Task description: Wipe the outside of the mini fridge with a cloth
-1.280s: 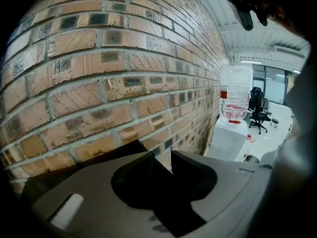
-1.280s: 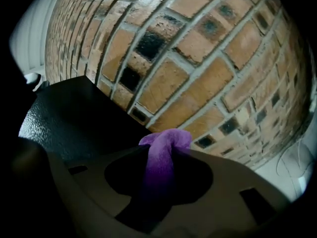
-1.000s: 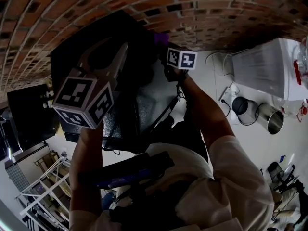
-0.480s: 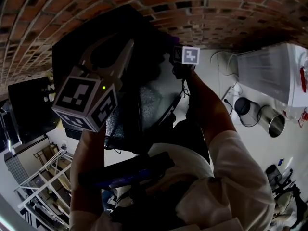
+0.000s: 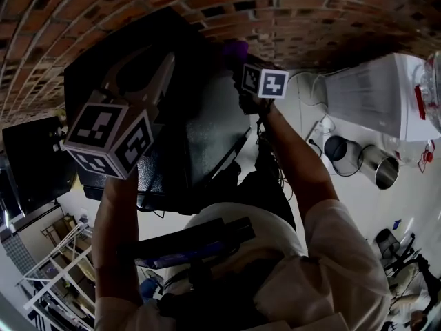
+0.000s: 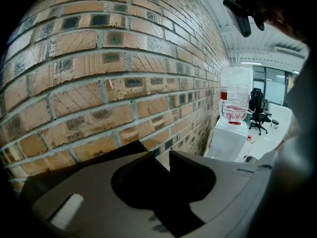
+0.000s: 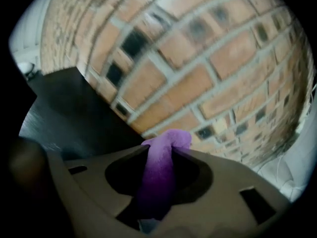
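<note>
Right gripper view had my right gripper (image 7: 161, 150) clenched on the purple cloth (image 7: 159, 177), a folded wad standing upright between the jaws with its top poking just past the tips. Straight beyond those tips was only the brick wall (image 7: 213, 58). The mini fridge (image 7: 74, 118) lay below and to the left of the jaws, its dark face running away leftward, and I could not tell whether the cloth touched it. The head view put these jaws at the fridge's far right corner, close to the wall.

My left gripper (image 6: 159, 155) had just been closing. Its jaws stood slightly apart with nothing between them, a dark edge of the fridge just under the tips and brick beyond.

I judged the right hand to be the one for the work. The cloth pointed at the wall, so it would have to swing left and down to meet the fridge's surface and then run along its length. The left hand was near but empty.
</note>
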Demonstrator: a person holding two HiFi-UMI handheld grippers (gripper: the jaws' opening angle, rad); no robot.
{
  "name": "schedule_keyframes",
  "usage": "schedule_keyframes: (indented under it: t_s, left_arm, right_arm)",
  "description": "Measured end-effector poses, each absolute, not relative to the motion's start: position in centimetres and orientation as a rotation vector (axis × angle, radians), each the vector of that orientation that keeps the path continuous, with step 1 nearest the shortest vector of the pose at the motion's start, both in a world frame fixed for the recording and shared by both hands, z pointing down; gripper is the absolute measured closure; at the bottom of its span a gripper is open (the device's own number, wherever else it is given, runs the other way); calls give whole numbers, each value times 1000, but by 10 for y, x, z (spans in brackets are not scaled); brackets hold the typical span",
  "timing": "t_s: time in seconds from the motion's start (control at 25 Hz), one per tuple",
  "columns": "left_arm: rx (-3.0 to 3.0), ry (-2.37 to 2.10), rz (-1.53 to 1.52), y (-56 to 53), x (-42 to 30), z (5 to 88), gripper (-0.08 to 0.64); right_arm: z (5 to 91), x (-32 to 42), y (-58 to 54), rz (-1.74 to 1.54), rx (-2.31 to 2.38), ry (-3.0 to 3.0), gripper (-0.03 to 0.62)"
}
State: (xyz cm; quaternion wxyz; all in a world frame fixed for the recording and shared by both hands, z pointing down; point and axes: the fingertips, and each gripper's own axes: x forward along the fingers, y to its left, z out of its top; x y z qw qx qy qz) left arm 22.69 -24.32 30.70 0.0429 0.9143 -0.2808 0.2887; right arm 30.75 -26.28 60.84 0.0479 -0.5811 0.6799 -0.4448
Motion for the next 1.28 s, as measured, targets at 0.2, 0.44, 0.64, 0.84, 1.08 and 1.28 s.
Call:
schedule_keyframes:
  t_s: [0.2,0.44,0.64,0.84,1.08,1.28]
  left_arm:
    - [2812,-852,893,-239,227,307,476]
    - [2819,-851,868,-217,218,300,476]
    - [2818,-856,805,-200,198,287,476]
    - [2825,-812,783,-179,179,286,476]
    - [2842,-742,816,-164,175,296,476]
    - [2874,-721,861,-156,178,302,476]
  right_arm:
    - [503,309,-244,-1099,-1669,2132,456]
    - [403,285,-208,-842,-1545,2214,456]
    - [356,257,-172,-723,-1480,2236,456]
    - [336,240,-143,-704,-1476,2187,456]
    - [342,225,-132,-700,-1508,2178,456]
    - [363,221,-129,-797,-1500,2127,456]
